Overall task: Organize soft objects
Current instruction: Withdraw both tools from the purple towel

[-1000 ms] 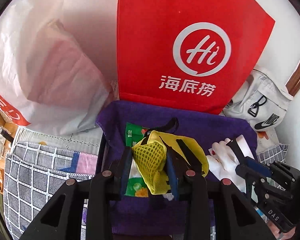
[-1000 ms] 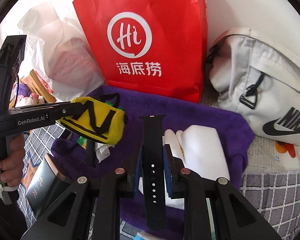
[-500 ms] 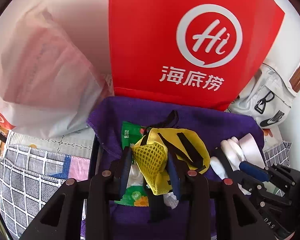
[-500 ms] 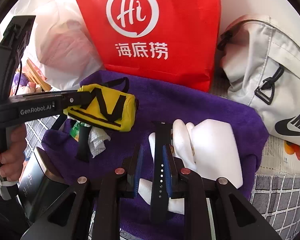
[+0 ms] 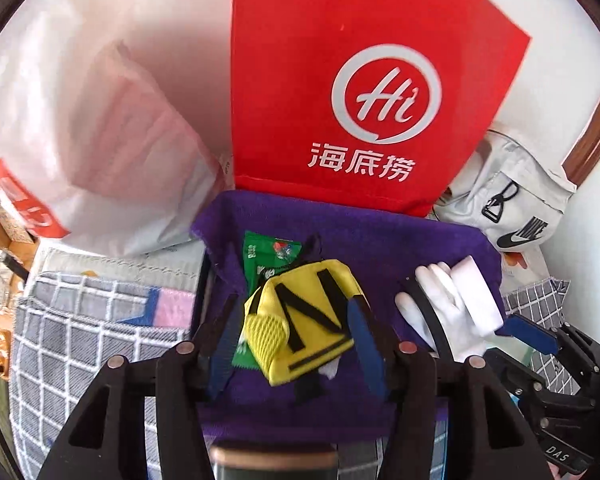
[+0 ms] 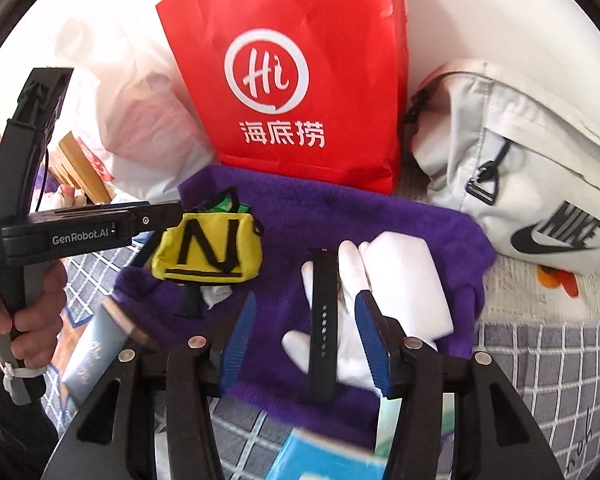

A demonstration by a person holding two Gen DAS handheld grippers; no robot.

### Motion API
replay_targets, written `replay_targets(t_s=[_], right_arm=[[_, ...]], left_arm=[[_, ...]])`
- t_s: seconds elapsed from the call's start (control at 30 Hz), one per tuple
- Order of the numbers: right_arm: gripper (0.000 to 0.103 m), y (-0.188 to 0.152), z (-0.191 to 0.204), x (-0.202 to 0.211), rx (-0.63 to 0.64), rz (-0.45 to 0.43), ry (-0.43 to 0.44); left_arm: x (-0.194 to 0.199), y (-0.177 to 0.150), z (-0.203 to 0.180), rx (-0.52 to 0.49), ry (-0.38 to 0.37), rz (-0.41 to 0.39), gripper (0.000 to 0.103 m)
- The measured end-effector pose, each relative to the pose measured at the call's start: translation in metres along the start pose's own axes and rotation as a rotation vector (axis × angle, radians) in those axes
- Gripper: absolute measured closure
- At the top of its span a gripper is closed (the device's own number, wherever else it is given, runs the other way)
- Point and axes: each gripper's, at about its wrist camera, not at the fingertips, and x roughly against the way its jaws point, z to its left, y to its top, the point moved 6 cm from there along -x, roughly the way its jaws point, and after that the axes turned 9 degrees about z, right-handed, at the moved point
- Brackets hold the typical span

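Observation:
A purple towel (image 5: 364, 236) (image 6: 380, 216) lies spread in front of a red paper bag. My left gripper (image 5: 296, 332) is open around a small yellow pouch (image 5: 312, 320) (image 6: 210, 250) with black stripes, which rests on the towel over a green packet (image 5: 266, 258). My right gripper (image 6: 306, 340) is open over a black watch strap (image 6: 322, 320) that lies on white gloves (image 6: 404, 280) on the towel. The strap and gloves (image 5: 456, 300) also show at the right of the left wrist view.
The red paper bag (image 5: 352, 88) (image 6: 300, 72) stands behind the towel. A white plastic bag (image 5: 80, 128) is at the left, a white Nike bag (image 6: 520, 168) (image 5: 516, 200) at the right. A grey checked cloth (image 5: 80, 340) covers the surface. Boxes (image 6: 96, 356) lie near the front.
Both grippers have opened. The left has let go of the yellow pouch and the right has let go of the black strap, which now lies on the gloves.

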Motion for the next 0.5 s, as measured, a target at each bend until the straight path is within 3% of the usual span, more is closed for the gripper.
replay_targets(t_s=[0.23,0.5], right_arm=[[0.042,-0.026,0.014,0.043,-0.017,-0.043,-0.009],[0.041,-0.063,0.040,0.083,-0.020,-0.074,0.004]], left_arm=[[0.044,-0.028,0.001,0.003,0.008,-0.026,0.051],[0.092,-0.072,-0.008,-0.014,0.007,-0.062,0.051]])
